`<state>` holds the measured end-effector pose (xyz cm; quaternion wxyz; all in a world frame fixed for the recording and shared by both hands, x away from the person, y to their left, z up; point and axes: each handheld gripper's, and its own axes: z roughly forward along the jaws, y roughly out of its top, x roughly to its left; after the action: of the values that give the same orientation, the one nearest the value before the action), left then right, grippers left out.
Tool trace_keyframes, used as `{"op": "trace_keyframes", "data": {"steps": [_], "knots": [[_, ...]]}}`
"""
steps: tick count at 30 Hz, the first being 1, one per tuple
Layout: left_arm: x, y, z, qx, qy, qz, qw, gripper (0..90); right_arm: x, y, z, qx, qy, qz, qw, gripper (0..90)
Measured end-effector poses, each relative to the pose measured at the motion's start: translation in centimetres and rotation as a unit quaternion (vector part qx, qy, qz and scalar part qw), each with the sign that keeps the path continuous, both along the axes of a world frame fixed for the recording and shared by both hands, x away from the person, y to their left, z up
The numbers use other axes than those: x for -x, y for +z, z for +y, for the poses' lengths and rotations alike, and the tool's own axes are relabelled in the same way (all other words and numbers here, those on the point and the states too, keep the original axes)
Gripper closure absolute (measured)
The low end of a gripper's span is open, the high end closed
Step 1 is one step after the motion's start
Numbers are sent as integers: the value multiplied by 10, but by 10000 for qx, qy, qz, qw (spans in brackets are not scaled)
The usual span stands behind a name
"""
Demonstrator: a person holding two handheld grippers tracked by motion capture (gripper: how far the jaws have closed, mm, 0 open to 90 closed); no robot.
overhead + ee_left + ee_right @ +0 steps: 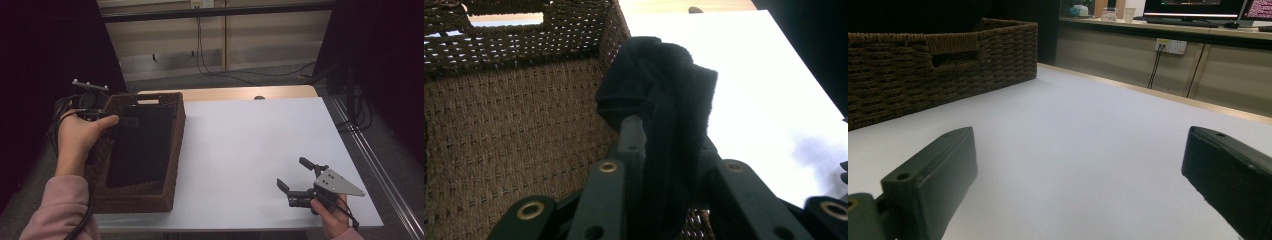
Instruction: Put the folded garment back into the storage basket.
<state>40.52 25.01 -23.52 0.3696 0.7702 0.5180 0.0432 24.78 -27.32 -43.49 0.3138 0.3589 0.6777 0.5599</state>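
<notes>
the left gripper view shows what the high view leaves dark – a black cloth (659,115) pinched between the left gripper's (667,150) jaws, bunched above them, hanging over the inside of the wicker basket (499,130). from above, the basket (172,150) interior reads as one black patch, and cloth cannot be told from shadow there. the left gripper (95,107) is held at the basket's far left corner, the hand wrapped round its body, its jaws hidden. the right gripper (295,175) rests low on the white table (240,145), well to the right of the basket – jaws spread wide, nothing between them.
</notes>
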Motion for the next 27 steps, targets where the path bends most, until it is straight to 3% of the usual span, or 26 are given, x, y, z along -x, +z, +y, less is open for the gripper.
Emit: {"op": "trace_keyframes", "data": {"steps": [9, 10, 13, 19, 22, 27], "knots": [[-1, -7, 1, 62, 25, -2, 10000, 752, 0, 0, 0, -7, -18, 40, 10000, 13], [-1, -7, 1, 100, 31, 88, 9999, 752, 1, 0, 0, 0, -22, 49, 10000, 13], [-2, -7, 3, -11, -16, 24, 10000, 751, 1, 0, 0, 1, -11, 40, 10000, 13], [-3, -11, 3, 96, 115, 26, 9999, 751, 1, 0, 0, 2, -8, 37, 10000, 13], [-6, -11, 4, 6, 69, -20, 10000, 750, 0, 0, 1, 3, 5, 31, 10000, 13], [-10, -14, 1, 54, 137, -24, 9999, 750, 0, 0, 1, 47, 16, -6, 10000, 13]]}}
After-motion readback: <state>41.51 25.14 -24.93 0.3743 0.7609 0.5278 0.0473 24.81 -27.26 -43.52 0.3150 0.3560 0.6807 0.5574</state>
